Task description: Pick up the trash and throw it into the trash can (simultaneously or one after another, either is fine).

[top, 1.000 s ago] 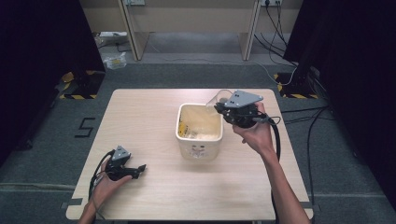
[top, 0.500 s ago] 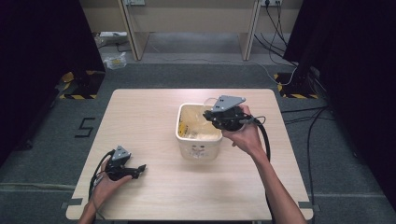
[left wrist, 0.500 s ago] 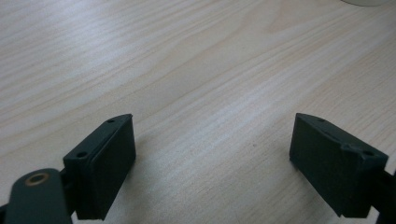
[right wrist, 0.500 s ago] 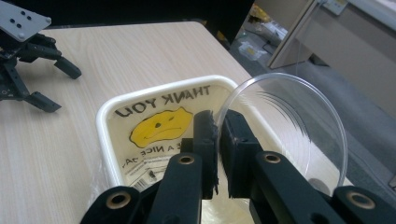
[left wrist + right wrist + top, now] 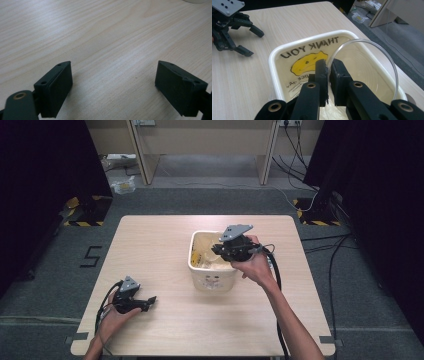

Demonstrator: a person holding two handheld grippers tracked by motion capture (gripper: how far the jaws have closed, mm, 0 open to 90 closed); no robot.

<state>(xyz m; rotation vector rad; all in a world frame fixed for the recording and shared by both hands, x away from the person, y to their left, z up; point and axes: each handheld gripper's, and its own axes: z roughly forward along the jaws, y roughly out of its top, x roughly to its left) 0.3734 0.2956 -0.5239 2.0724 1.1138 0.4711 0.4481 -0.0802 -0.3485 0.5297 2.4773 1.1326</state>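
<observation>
While the pale wooden table (image 5: 165, 245) spreads across the high view, a white square bin (image 5: 212, 277) lined with a "THANK YOU" smiley bag (image 5: 308, 62) stands on it right of centre, well apart from the near left corner. Over the bin's open top, the person's right hand (image 5: 255, 265) holds the right gripper (image 5: 328, 66), whose 2 jaws are pinched tight on the rim of a clear plastic cup (image 5: 372, 65); in the right gripper view the cup lies tilted on its side, its round mouth facing the camera, inside the bin's walls. At the near left corner the left hand (image 5: 112, 317) rests the left gripper (image 5: 149, 301) low over bare wood, its 2 jaws spread wide with nothing between them, as the left gripper view shows. A cable (image 5: 275, 275) trails from the right gripper along the forearm.
</observation>
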